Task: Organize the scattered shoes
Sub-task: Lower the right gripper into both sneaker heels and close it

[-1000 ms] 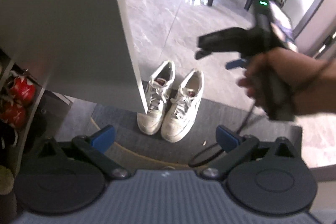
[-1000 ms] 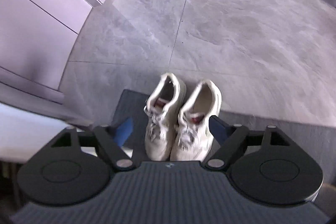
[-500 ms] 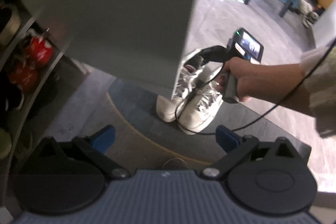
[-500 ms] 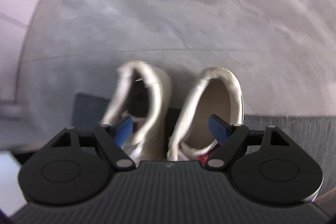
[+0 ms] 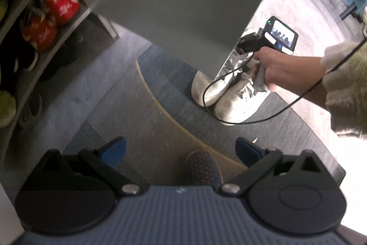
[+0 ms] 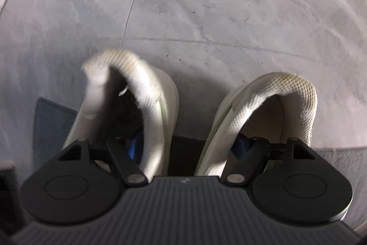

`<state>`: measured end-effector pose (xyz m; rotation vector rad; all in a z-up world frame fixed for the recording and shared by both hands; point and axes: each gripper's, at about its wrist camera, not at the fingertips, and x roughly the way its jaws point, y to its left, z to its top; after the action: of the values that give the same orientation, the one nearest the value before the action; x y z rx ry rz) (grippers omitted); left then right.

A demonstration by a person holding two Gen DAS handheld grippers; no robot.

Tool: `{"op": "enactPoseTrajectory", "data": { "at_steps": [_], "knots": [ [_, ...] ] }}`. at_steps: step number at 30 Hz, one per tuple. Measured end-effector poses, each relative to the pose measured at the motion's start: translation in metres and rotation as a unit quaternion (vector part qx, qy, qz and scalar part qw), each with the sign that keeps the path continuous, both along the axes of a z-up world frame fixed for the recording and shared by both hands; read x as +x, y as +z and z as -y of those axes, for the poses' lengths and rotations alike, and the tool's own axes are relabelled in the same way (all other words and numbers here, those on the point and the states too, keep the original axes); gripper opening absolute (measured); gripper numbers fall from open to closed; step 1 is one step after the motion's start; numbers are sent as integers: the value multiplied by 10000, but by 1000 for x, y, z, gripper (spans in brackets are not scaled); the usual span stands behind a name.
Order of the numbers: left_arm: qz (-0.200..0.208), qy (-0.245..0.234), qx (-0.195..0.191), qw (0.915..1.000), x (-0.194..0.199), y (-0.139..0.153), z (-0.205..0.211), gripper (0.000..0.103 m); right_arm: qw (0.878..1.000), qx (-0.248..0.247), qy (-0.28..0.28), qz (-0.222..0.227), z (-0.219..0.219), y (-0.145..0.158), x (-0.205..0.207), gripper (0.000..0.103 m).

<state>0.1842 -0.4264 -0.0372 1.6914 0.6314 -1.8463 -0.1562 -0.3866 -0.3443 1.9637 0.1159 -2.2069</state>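
You have the right tongs [image 6: 188,141] down in the white sneakers [image 6: 270,107], one finger in each, jaws just narrowing on the inner walls. Lift both together next. Left tongs [image 5: 181,149] hang wide, empty.

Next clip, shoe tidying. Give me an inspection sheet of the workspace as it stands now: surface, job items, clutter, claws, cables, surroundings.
Surface: dark mat on a grey tiled floor.
Job's things: white sneakers side by side at the mat's edge.
Clutter: nothing seen.
Claws: left claw open and empty above the mat. The right claw has one finger inside each sneaker and its jaws have just been closing. Whether the pads press yet is unclear.
Cables: black cable loops from the right hand across the sneakers.
Surroundings: shoe rack holding red shoes; grey door panel; patterned toe at the lower edge.
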Motion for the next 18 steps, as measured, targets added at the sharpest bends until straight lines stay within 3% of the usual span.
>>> {"op": "enactPoseTrajectory", "data": {
  "at_steps": [1,2,3,10,18],
  "knots": [
    [37,118,44,9999,3,0,1,103,10000,49,-17,-47,-2,1,1,57],
    [57,192,67,9998,5,2,1,103,10000,65,-38,-60,-3,2,1,42],
    [57,203,56,9998,6,5,1,103,10000,65,16,-54,-4,4,2,37],
    [125,-5,-16,9999,4,5,-10,102,9995,-34,307,30,-8,10,-1,31],
    [184,-38,-147,9997,-1,5,-16,102,9981,-431,215,-390,-36,44,19,28]
  ]
}}
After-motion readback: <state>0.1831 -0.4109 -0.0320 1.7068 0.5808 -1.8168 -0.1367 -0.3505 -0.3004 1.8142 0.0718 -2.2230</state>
